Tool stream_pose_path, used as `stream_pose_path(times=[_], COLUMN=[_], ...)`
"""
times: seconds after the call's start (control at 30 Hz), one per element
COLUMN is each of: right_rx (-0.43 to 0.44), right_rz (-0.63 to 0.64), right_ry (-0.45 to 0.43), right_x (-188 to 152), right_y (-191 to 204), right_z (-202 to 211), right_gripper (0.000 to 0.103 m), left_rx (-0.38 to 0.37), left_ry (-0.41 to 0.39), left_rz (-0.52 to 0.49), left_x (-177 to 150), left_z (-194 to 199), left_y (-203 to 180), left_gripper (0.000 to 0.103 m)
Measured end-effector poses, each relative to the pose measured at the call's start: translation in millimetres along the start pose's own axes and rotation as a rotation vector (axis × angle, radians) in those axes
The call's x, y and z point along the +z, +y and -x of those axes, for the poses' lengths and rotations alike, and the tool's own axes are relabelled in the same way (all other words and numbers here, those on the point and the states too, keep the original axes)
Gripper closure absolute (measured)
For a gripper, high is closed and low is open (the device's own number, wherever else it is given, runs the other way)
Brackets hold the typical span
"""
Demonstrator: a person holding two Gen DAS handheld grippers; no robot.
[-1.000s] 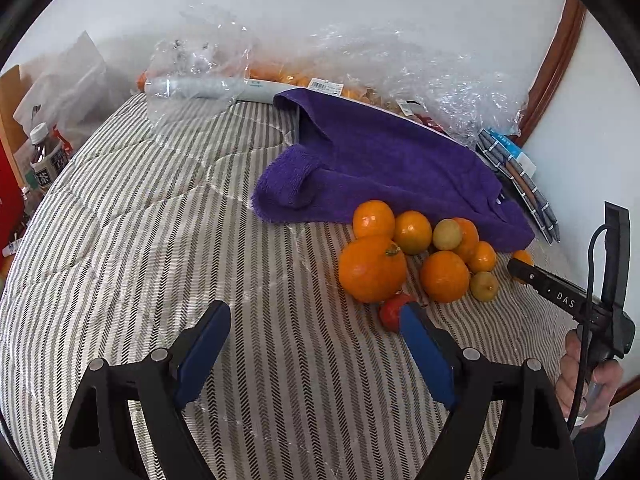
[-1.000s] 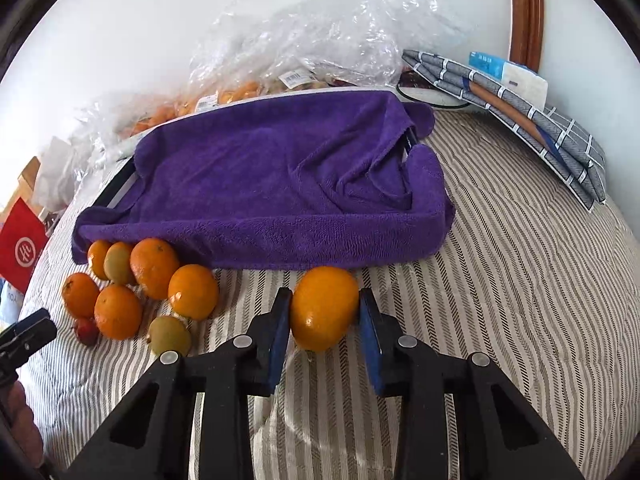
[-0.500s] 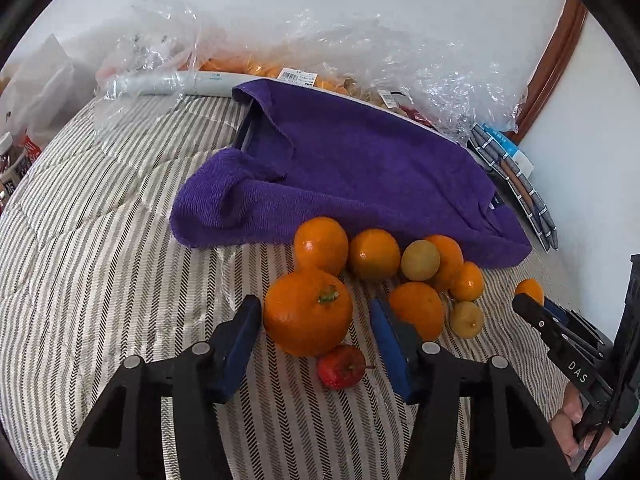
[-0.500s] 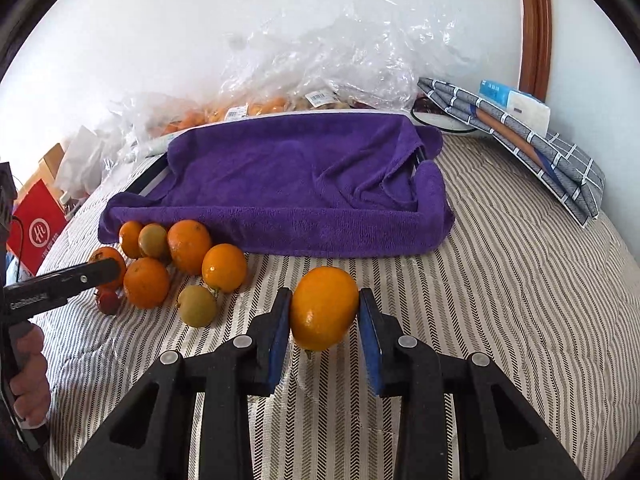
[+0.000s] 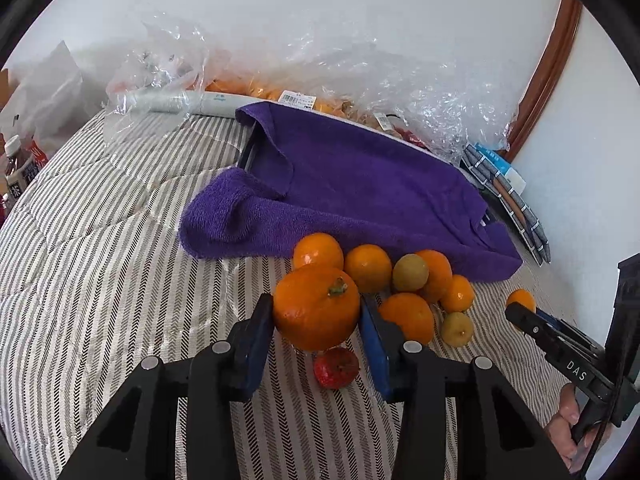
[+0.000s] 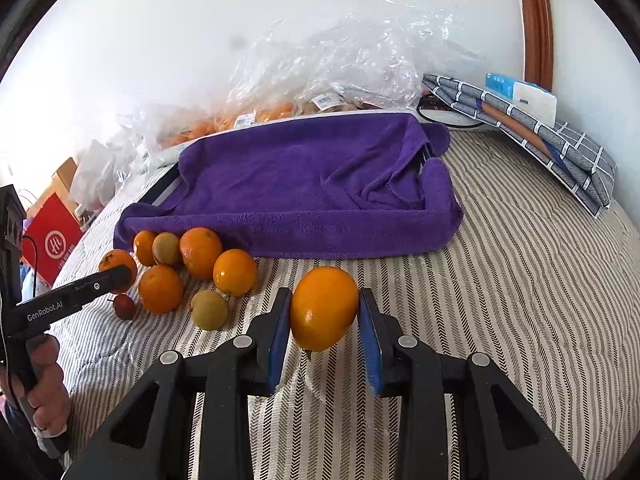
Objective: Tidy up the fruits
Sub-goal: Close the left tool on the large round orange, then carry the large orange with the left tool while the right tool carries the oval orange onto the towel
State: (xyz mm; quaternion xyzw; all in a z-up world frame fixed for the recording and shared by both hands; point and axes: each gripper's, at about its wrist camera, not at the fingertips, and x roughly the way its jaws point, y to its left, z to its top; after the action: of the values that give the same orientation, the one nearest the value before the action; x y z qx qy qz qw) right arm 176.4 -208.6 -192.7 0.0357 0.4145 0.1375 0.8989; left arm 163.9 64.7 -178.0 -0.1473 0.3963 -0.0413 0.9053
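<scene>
Now the left gripper [image 5: 316,316], its fingers just closing, clasps the big orange [image 5: 317,307] beside the purple towel [image 5: 360,184]. Right gripper [image 6: 324,320] fingers pinch a smaller orange [image 6: 324,307].

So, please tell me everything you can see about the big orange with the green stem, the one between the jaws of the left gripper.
The big orange is the largest fruit in view: round, bright, glossy peel, with a short green stem on top tilted to the right. It sits on the striped cover at the near left of the fruit pile. The left gripper jaws have just been closing and now flank both its sides, seemingly touching. A small red fruit lies just before it.
</scene>
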Motion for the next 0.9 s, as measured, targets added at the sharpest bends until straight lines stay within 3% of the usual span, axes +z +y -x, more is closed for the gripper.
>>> stream_pose_path(times=[0.13, 0.37, 0.6, 0.9], right_rx=[0.004, 0.014, 0.02, -0.009], right_rz=[0.0, -0.006, -0.042, -0.008], right_ry=[-0.008, -0.025, 0.0, -0.081], right_x=[0, -1, 2, 46], right_y=[0, 0, -6, -4], right_z=[2, 6, 6, 30], right_gripper=[0.07, 0.07, 0.07, 0.07], left_rx=[-0.033, -0.022, -0.079, -0.081], left_ry=[-0.016, -0.041, -0.087, -0.158], left_rz=[0.031, -0.002, -0.031, -0.03], left_x=[1, 0, 4, 50], left_z=[5, 9, 22, 37], left_y=[5, -3, -10, -21], left_gripper=[0.063, 0.063, 0.063, 0.063])
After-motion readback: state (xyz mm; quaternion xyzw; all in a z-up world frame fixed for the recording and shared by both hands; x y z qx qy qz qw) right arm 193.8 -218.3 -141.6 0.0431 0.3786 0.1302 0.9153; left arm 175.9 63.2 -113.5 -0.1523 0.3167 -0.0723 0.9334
